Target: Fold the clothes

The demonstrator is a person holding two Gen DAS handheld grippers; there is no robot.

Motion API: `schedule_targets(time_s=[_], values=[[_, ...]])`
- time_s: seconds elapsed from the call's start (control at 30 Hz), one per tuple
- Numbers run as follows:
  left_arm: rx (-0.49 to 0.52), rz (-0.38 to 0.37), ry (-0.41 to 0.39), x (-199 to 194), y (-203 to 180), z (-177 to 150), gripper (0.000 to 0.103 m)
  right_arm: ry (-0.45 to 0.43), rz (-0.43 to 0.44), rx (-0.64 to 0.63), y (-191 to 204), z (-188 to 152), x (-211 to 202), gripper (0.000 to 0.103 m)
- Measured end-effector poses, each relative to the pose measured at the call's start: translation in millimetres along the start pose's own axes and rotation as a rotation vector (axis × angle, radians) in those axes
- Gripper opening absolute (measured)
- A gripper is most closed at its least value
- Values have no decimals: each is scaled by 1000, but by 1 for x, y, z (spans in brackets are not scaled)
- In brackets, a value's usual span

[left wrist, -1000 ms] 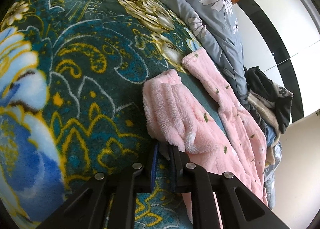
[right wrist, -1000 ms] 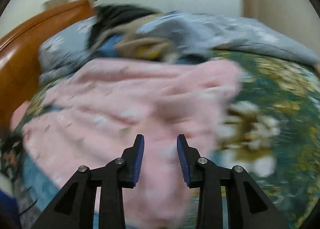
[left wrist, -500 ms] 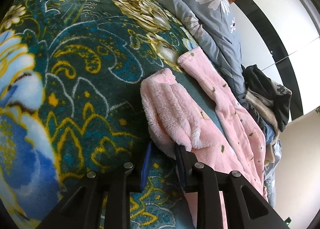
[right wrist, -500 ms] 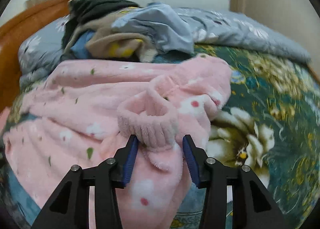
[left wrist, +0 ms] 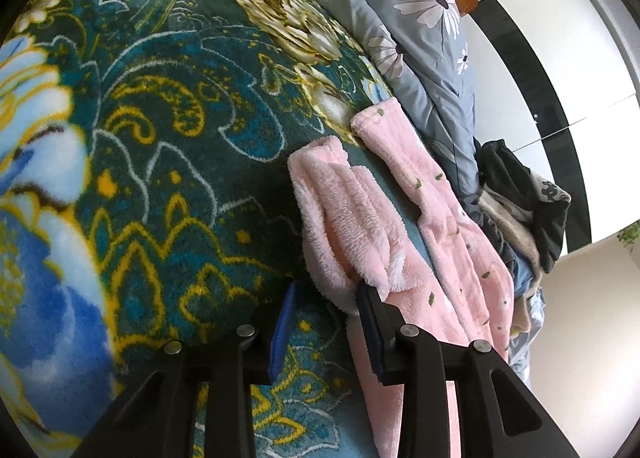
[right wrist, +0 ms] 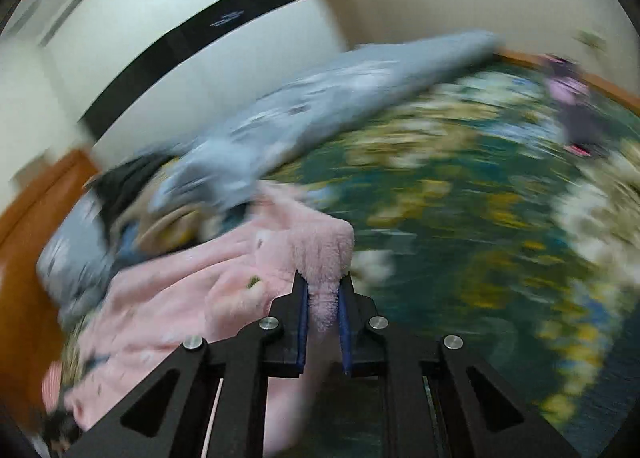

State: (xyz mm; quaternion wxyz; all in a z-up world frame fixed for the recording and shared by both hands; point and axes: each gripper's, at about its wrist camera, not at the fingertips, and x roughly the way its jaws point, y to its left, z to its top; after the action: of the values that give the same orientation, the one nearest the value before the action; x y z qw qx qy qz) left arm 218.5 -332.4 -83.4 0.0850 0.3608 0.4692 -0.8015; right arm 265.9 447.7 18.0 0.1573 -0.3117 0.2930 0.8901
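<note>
A fluffy pink garment (left wrist: 436,242) with small printed flowers lies across the floral blanket. Its folded cuff end (left wrist: 344,217) sits just ahead of my left gripper (left wrist: 326,298), which is open, the right finger touching the cuff's edge. In the blurred right wrist view my right gripper (right wrist: 322,290) is shut on another pink cuff (right wrist: 324,254) of the garment (right wrist: 192,298) and holds it lifted above the bed.
The bed carries a dark green floral blanket (left wrist: 168,137). A grey daisy-print pillow (left wrist: 424,41) and a pile of dark and beige clothes (left wrist: 524,201) lie beyond the garment. A grey quilt (right wrist: 320,97) lies along the wall. A wooden headboard (right wrist: 24,250) is at the left.
My left gripper opened and let the cuff go. My right gripper closed on the other cuff, lifted it and is swinging fast, so its view is blurred.
</note>
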Motion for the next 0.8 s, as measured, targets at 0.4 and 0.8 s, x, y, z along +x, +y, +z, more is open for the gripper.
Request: schedule_targets(time_s=[0.4, 0.8], values=[[-157, -182, -11, -13, 25, 0, 49, 128, -52, 180, -62, -34, 31, 13], [-118, -160, -68, -12, 8, 15, 23, 148, -68, 177, -63, -40, 33, 13]])
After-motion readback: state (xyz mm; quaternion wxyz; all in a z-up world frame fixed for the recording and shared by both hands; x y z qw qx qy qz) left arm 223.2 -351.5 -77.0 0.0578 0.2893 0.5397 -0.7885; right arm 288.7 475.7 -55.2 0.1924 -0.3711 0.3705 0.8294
